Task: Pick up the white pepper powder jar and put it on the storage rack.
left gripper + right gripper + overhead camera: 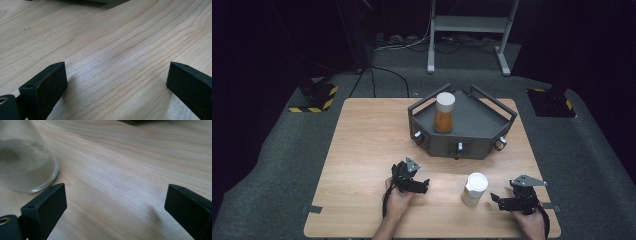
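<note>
Black jaws of the right tool (496, 198) stand wide apart with nothing between them, low over the pale wooden worktop (362, 150) at about 5 o'clock of its surface. In the right gripper view the bare wood grain runs between the two jaws, and the glass base of a jar with a white lid (23, 167) sits just beyond the left-hand jaw, close to it but not touching. From the high view that jar (474, 188) stands upright at 9 o'clock from the right tool, just beside it, holding something pale. The left tool (426, 185) rests near the front edge at about 6 o'clock of the worktop, held in the person's left hand (398, 200); its jaws are likewise spread wide, and in the left gripper view only plain wood lies between them. The two tools are well apart, with the jar between them, nearer the right one. Farther out, at 12 o'clock from the jar, a dark grey angular tray with rails (482, 137) sits on the far half of the worktop, and inside it, toward its left, stands an upright jar of orange contents (444, 113) with a white lid.
</note>
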`<control>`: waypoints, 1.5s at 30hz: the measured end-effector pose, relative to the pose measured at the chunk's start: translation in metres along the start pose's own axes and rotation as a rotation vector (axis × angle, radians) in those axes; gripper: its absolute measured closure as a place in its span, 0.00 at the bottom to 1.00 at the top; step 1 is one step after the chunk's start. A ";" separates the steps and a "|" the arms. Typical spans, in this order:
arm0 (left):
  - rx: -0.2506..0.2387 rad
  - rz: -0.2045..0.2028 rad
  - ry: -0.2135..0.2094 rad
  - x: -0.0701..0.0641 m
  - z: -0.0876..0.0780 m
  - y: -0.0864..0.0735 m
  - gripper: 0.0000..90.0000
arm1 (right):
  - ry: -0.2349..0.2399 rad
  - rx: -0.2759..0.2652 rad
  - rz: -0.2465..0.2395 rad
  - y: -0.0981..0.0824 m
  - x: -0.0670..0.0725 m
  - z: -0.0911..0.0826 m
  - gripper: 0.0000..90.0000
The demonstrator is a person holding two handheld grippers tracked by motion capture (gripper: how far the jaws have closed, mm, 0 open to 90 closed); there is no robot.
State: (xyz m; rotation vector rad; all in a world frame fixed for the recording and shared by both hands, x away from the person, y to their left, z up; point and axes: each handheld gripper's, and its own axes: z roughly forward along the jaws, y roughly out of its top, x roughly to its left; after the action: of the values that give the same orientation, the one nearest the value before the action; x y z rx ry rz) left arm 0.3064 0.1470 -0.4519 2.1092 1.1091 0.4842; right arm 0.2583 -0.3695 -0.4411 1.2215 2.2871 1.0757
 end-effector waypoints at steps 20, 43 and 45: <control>0.000 0.000 0.000 0.000 0.000 0.000 0.04 | 0.152 -0.022 -0.096 0.005 0.017 0.004 0.04; 0.000 0.000 0.000 0.000 0.000 0.000 0.04 | 0.205 -0.082 -0.111 0.020 0.030 0.020 0.08; 0.000 0.000 0.000 0.000 0.000 0.000 0.04 | 0.209 -0.091 -0.108 0.020 0.031 0.022 0.10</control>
State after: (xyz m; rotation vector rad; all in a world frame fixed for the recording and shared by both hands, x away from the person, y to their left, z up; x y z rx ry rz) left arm 0.3064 0.1470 -0.4519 2.1091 1.1091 0.4842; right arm 0.2644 -0.3269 -0.4392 0.9801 2.3953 1.3047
